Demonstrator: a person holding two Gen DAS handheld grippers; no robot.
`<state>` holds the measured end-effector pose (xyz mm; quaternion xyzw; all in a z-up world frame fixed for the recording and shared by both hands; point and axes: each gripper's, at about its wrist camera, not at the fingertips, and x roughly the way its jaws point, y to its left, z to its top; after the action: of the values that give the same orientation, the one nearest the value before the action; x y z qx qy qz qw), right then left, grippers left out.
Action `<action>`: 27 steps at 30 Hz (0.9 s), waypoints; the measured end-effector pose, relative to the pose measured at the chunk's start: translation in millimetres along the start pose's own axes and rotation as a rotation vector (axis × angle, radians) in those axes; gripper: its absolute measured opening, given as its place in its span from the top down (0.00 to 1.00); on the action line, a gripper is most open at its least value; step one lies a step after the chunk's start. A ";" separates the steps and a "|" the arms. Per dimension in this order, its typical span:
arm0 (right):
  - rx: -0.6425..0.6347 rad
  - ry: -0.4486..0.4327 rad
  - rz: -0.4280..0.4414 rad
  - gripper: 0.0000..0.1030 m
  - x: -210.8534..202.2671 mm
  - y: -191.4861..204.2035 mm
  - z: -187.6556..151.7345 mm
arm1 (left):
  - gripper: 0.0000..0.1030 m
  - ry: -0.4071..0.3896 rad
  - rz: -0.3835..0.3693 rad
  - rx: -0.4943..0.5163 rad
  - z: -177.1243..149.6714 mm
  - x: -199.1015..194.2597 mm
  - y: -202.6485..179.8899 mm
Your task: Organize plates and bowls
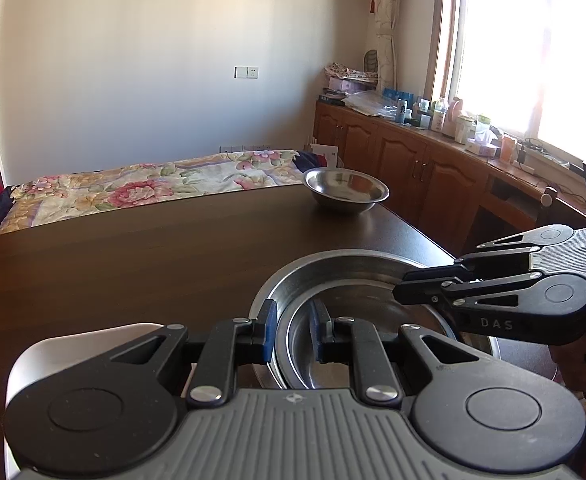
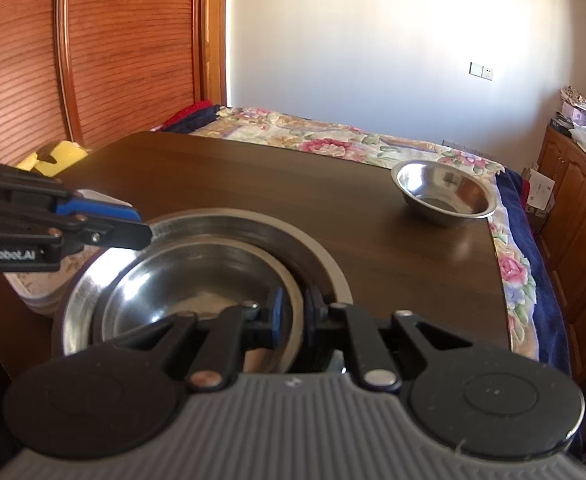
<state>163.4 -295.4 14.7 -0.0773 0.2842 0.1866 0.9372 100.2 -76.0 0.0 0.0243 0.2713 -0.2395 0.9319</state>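
Currently we've got both grippers clamped on the nested steel bowl's (image 1: 345,344) rim, left gripper (image 1: 291,334) near side, right gripper (image 2: 295,316) opposite, at the dark table's (image 1: 133,260) near edge, small steel bowl (image 1: 345,189) alone at the far corner, open tabletop between.

left wrist: close, faces window-side | right wrist: close, faces wardrobe-side | shared: table (image 1: 133,248), apparently same far bowl (image 1: 345,190)

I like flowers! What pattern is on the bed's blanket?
Pink and red flowers on the blanket, best in the right wrist view.
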 end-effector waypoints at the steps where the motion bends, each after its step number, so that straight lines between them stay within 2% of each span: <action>1: 0.003 -0.005 0.001 0.87 -1.0 -0.5 1.1 | 0.83 -0.001 0.000 0.000 0.3 -0.4 -0.2; 9: 0.028 -0.067 0.003 0.87 -16.4 -5.7 11.3 | 0.82 -0.008 -0.003 0.006 3.9 -2.3 -0.6; 14: 0.039 -0.119 -0.025 0.85 -23.6 -16.6 20.0 | 0.82 -0.013 -0.011 0.036 17.7 2.7 -3.1; 16: 0.058 -0.136 -0.040 0.80 -23.9 -24.6 23.8 | 0.83 -0.015 -0.021 0.042 25.3 6.6 -3.2; 18: 0.072 -0.157 -0.056 0.68 -23.7 -32.8 27.3 | 0.82 -0.022 -0.022 0.057 33.6 10.4 -4.2; 22: 0.101 -0.187 -0.078 0.61 -19.1 -51.3 30.5 | 0.78 -0.020 -0.028 0.071 49.3 21.9 -5.8; 24: 0.121 -0.193 -0.087 0.51 -15.5 -60.9 31.0 | 0.76 -0.018 -0.029 0.075 56.7 28.3 -7.0; 27: 0.153 -0.201 -0.092 0.47 -9.7 -76.0 31.3 | 0.70 -0.013 -0.029 0.086 67.9 39.9 -10.0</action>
<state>201.6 -360.3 49.0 0.0004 0.1985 0.1278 0.9717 158.5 -114.0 38.0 0.0589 0.2548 -0.2645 0.9282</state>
